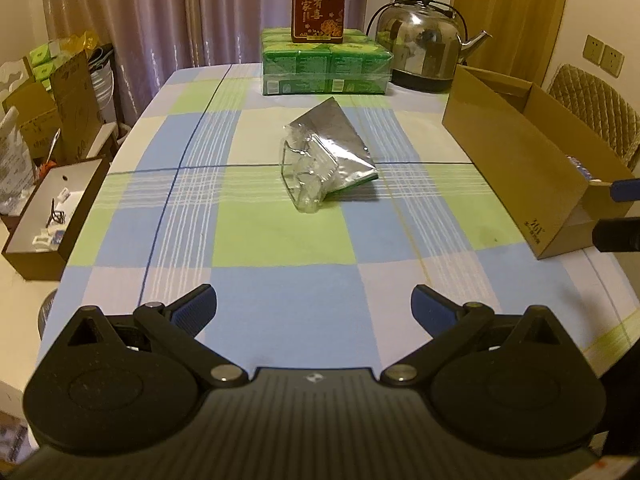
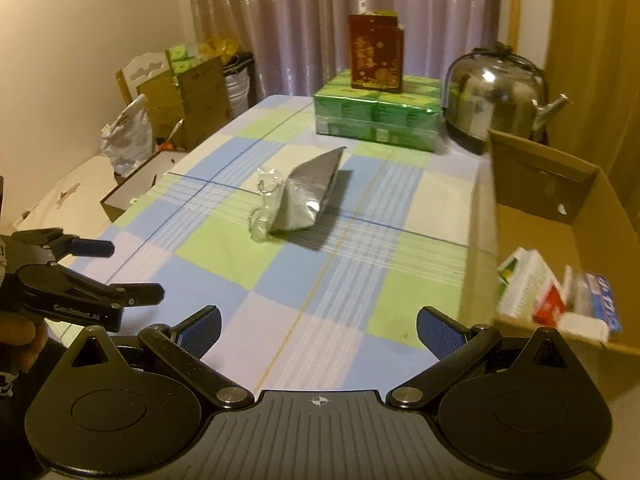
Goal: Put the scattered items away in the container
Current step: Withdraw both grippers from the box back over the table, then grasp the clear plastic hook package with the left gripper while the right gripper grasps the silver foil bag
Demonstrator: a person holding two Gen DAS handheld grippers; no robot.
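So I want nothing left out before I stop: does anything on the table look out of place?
Yes. A silver foil pouch and a crumpled clear plastic piece lie loose mid-table, touching, while the other small packs already sit in the cardboard box. Both grippers, left and right, are open and empty.

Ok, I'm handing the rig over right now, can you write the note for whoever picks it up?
Left gripper: open, empty, above the near edge of the table.
Right gripper: open, empty, beside the cardboard box.
Job's things: the box stands open at the table's right edge. A silver foil pouch and a crumpled clear plastic packet touching its near side lie mid-table.
Done: several small packages are already in the box.
Left: pick up the pouch and the clear packet and put them in the box. The green packs, red box and kettle at the far end look like fixtures; check first.
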